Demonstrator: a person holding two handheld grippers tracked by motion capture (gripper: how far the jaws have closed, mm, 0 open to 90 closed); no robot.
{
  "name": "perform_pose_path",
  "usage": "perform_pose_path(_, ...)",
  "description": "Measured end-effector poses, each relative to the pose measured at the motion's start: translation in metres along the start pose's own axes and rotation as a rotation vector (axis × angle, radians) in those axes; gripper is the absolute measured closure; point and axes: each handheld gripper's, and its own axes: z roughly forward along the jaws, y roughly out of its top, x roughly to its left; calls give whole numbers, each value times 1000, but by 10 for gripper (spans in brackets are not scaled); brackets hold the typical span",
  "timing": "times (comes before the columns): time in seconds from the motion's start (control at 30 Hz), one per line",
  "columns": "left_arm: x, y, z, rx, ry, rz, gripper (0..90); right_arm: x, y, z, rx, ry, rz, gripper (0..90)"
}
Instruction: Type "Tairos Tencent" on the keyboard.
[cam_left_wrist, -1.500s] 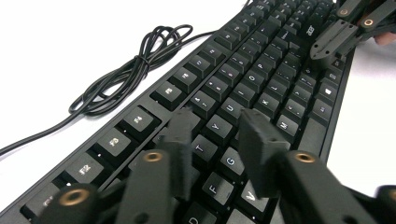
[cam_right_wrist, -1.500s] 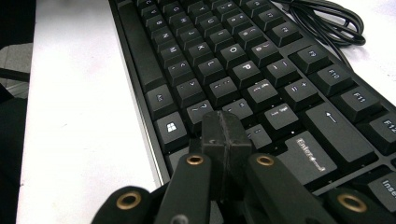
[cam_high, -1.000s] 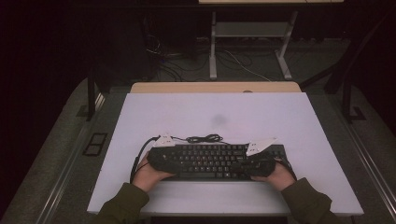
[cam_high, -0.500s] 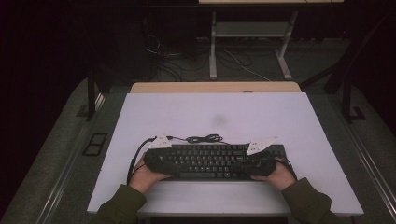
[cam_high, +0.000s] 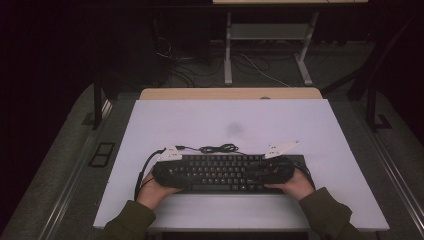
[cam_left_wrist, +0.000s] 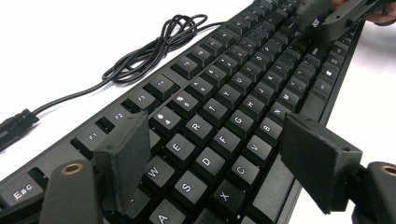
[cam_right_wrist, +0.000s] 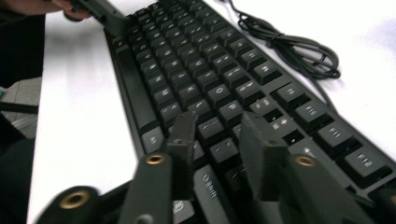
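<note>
A black keyboard lies lengthwise along the near part of the white table, with its cable coiled just behind it. My left gripper hovers over the keyboard's left end. One pad rests by the W and E keys and the other stands past the front edge. Its jaws have just been closing, and the pads do not clamp anything. My right gripper sits over the right-hand keys, its jaws having just been opening to a narrow gap with nothing held between them.
A tan table strip borders the far edge of the white top. Beyond it stand metal desk legs and loose floor cables. A faint smudge marks the table's middle. A person's sleeved forearms enter from the bottom.
</note>
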Motion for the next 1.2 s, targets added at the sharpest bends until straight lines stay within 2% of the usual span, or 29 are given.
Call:
perform_pose_path(0.3, 1, -1, -4, -6, 14, -9, 351, -7, 5, 4, -39, -19, 31, 470)
perform_pose_path(0.53, 3, -2, -7, -9, 28, -7, 524, -9, 12, 12, -62, -31, 37, 376)
perform_pose_path(1.0, 6, -1, -5, 8, 19, 9, 841, -10, 25, 30, -90, -44, 32, 315)
perform_pose_path(1.2, 9, 1, -1, 14, 15, 5, 889, -10, 29, 36, -92, -50, 22, 303)
